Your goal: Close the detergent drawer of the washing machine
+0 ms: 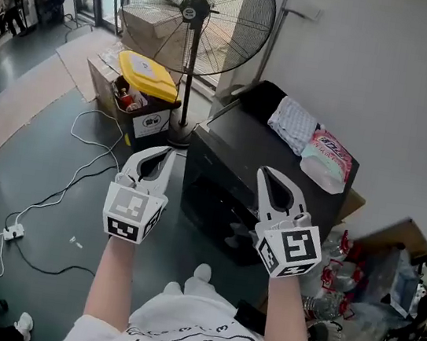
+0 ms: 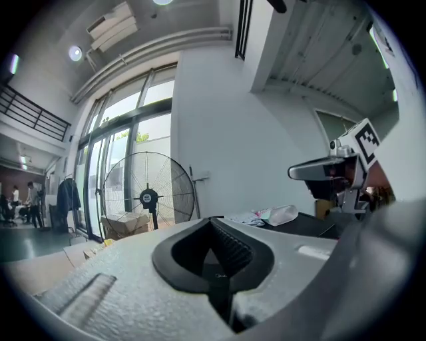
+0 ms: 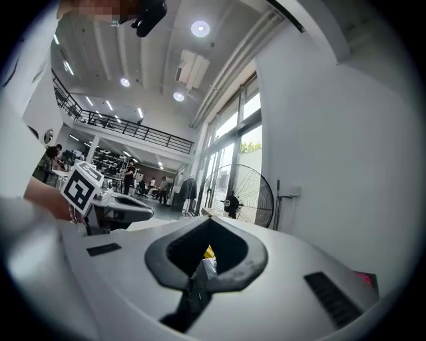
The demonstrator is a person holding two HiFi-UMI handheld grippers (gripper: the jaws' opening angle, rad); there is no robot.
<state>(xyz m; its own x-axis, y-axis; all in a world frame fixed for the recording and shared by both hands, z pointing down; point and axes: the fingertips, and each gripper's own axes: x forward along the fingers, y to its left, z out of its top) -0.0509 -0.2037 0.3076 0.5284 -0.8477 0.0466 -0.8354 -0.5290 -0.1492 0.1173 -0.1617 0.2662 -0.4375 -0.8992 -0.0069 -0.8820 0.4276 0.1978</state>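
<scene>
Black washing machine [image 1: 241, 142] stood below, untouched by left gripper [image 1: 164, 153] and right gripper [image 1: 266, 174], both with jaws pressed together on nothing; drawer indiscernible, closing likely finished or unstarted.

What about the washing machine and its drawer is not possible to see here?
Detergent drawer: head view, the washing machine front is dark, partly behind the right gripper; no drawer discernible.
Left gripper view: the left gripper hides that front.
Pink packet's print: head view, too small.
</scene>
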